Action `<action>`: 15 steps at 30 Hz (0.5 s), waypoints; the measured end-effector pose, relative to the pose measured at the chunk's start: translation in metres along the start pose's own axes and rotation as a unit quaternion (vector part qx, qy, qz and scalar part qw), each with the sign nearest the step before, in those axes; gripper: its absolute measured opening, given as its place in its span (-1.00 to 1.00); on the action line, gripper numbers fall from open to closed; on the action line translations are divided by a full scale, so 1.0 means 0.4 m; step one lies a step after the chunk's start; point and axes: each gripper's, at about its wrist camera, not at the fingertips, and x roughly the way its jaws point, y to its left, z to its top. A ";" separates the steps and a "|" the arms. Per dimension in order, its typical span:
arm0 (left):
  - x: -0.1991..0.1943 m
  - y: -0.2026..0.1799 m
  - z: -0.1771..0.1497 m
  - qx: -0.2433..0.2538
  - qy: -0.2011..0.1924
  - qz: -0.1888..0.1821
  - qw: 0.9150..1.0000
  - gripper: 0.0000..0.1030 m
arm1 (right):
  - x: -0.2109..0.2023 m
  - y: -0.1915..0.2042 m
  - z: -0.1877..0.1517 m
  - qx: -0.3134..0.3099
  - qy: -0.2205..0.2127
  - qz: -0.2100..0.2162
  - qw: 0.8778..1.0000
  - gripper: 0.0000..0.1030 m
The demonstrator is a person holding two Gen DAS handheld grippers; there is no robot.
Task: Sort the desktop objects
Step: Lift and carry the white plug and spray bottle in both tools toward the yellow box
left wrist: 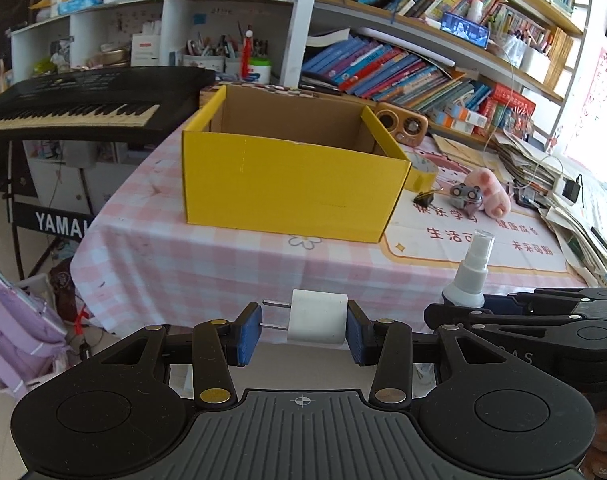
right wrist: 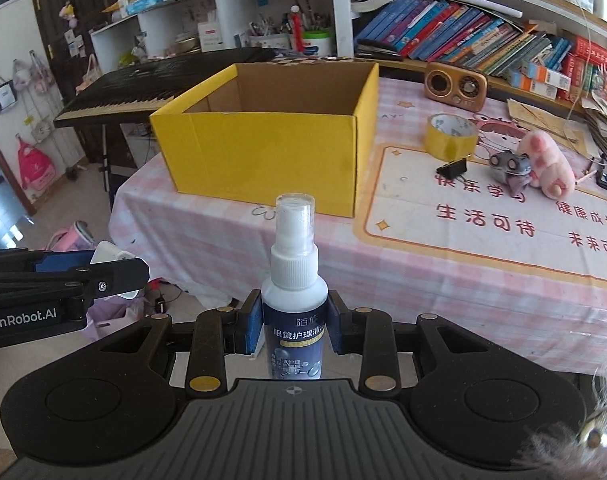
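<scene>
Clamped between the blue pads of the left gripper (left wrist: 303, 322), a white cube-shaped plug charger (left wrist: 317, 316) hangs short of the table edge, prongs pointing left. Beside it, the right gripper (right wrist: 294, 326) grasps an upright white plastic spray bottle (right wrist: 294, 300). Ahead on the pink checked tablecloth (right wrist: 443, 280) stands the open yellow cardboard box (left wrist: 291, 184).

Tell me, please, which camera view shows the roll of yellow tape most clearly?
The right wrist view: the yellow tape roll lies whole on the table, right of the yellow box. In the left wrist view, the box corner hides most of the roll.
</scene>
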 end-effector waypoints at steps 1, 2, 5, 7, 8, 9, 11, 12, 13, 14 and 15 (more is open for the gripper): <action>-0.001 0.002 -0.001 -0.001 0.000 0.001 1.000 -0.17 | 0.002 0.004 0.001 -0.001 0.001 0.001 1.000 -0.41; -0.003 0.006 -0.003 -0.003 0.000 0.002 1.000 -0.17 | 0.004 0.009 0.001 -0.003 0.003 0.003 1.000 -0.41; -0.007 0.020 -0.007 -0.008 0.001 0.005 1.000 -0.17 | 0.009 0.021 0.000 -0.008 0.006 0.008 1.000 -0.41; -0.011 0.029 -0.009 -0.011 0.001 0.008 1.000 -0.17 | 0.013 0.028 0.003 -0.011 0.007 0.011 1.000 -0.41; -0.012 0.032 -0.009 -0.012 0.001 0.010 1.000 -0.17 | 0.014 0.032 0.003 -0.012 0.007 0.013 1.000 -0.41; -0.012 0.035 -0.008 -0.014 0.001 0.011 1.000 -0.17 | 0.016 0.037 0.003 -0.014 0.007 0.014 1.000 -0.41; -0.013 0.042 -0.008 -0.017 0.001 0.013 1.000 -0.17 | 0.018 0.043 0.006 -0.017 0.009 0.016 1.000 -0.41; -0.012 0.043 -0.007 -0.019 0.001 0.013 1.000 -0.17 | 0.019 0.046 0.007 -0.019 0.010 0.017 1.000 -0.41; -0.010 0.045 -0.006 -0.020 0.002 0.012 1.000 -0.17 | 0.020 0.047 0.008 -0.020 0.011 0.017 1.000 -0.41; -0.008 0.046 -0.006 -0.020 0.002 0.012 1.000 -0.17 | 0.021 0.048 0.009 -0.021 0.011 0.017 1.000 -0.41; -0.006 0.045 -0.006 -0.020 0.003 0.011 1.000 -0.17 | 0.022 0.048 0.010 -0.022 0.012 0.017 1.000 -0.41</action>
